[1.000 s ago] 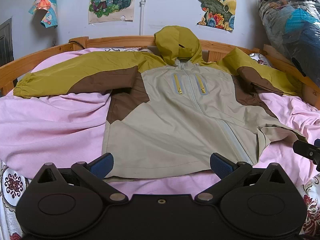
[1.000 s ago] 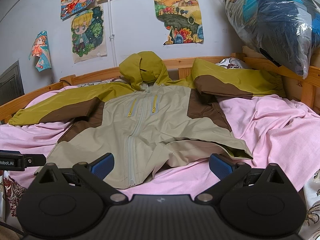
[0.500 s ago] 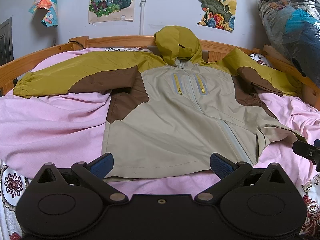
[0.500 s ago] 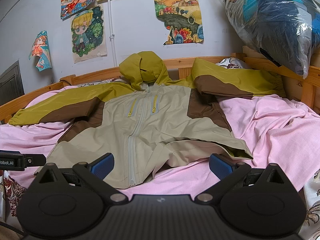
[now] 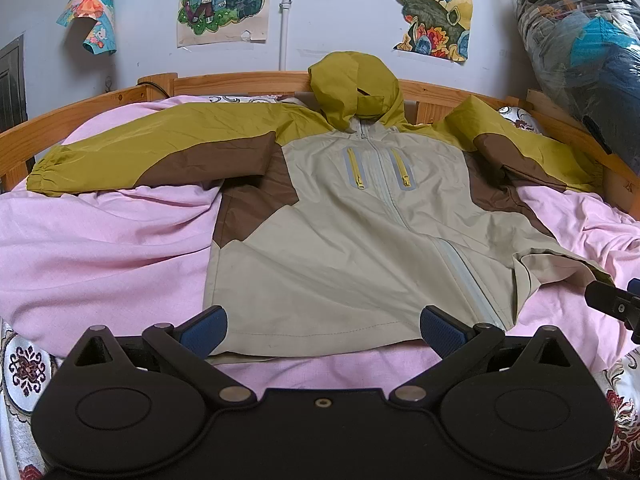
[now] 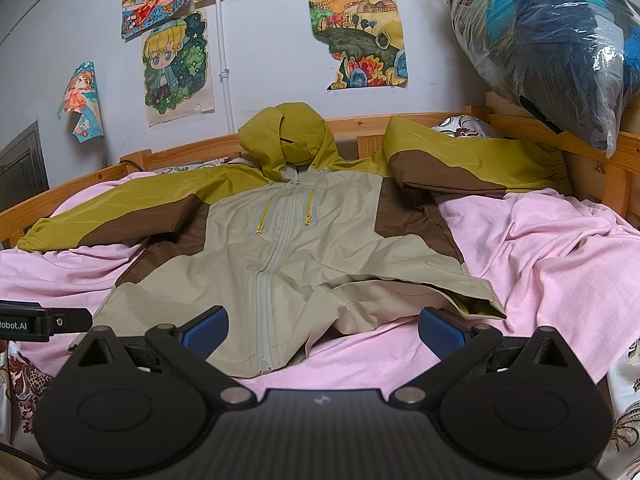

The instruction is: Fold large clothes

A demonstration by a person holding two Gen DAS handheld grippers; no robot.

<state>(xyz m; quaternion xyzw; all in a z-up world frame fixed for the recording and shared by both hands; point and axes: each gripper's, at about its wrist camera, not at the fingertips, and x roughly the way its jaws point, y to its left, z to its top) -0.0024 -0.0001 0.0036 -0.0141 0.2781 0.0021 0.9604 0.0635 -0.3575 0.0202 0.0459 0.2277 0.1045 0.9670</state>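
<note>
A hooded jacket (image 5: 352, 240) in beige, brown and olive lies face up on a pink sheet (image 5: 100, 248), zipped, with both sleeves spread and the hood against the headboard. It also shows in the right wrist view (image 6: 288, 248), where its right hem corner is folded up. My left gripper (image 5: 323, 326) is open and empty, just in front of the hem. My right gripper (image 6: 322, 326) is open and empty, in front of the hem near the zipper end. Each gripper's edge shows in the other's view.
A wooden bed frame (image 5: 240, 84) runs around the far side. A big plastic bag of clothes (image 6: 552, 40) sits on the right rail. Posters hang on the wall (image 5: 340, 8). A patterned cover (image 5: 20, 368) shows at the near bed edge.
</note>
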